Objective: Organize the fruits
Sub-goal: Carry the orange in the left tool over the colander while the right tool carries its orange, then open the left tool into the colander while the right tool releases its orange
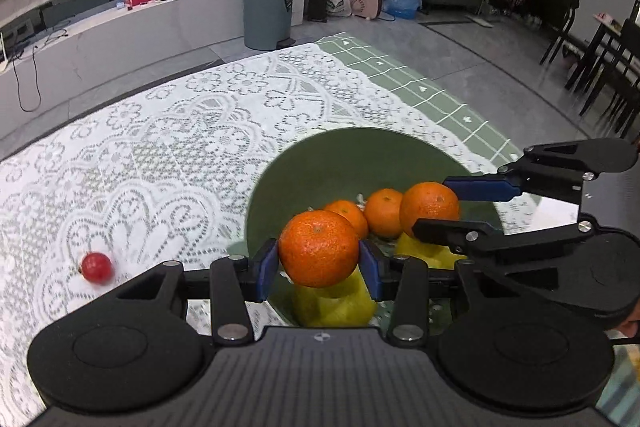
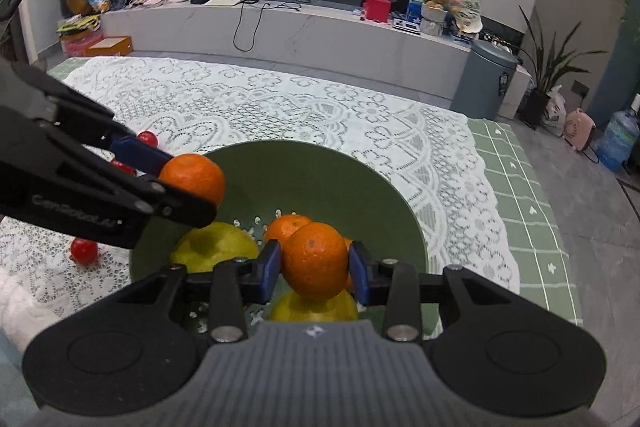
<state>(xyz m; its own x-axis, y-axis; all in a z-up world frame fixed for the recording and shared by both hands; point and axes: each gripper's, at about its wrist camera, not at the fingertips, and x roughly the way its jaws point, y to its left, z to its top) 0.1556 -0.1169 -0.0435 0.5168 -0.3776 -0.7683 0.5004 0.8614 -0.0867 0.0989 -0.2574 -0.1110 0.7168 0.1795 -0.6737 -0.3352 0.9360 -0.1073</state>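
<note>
Left wrist view: one small red round fruit [image 1: 96,267] lies on the white lace tabletop [image 1: 168,131], left of the green perforated bowl [image 1: 340,155]. The left claw [image 1: 319,269] pinches an orange mandarin [image 1: 319,253] over the bowl's near rim. The right claw [image 1: 444,205] enters from the right, pinching a second orange mandarin [image 1: 429,209]. Two loose mandarins [image 1: 384,213] rest in the bowl on yellow fruit [image 1: 334,303], largely hidden.

Right wrist view: three red fruits [image 2: 84,251] appear, two partly hidden behind the left claw [image 2: 182,183]. The right claw [image 2: 315,269] grips its mandarin [image 2: 315,259] above the bowl [image 2: 360,179]. The yellow fruit's [image 2: 216,247] type is indeterminate.
</note>
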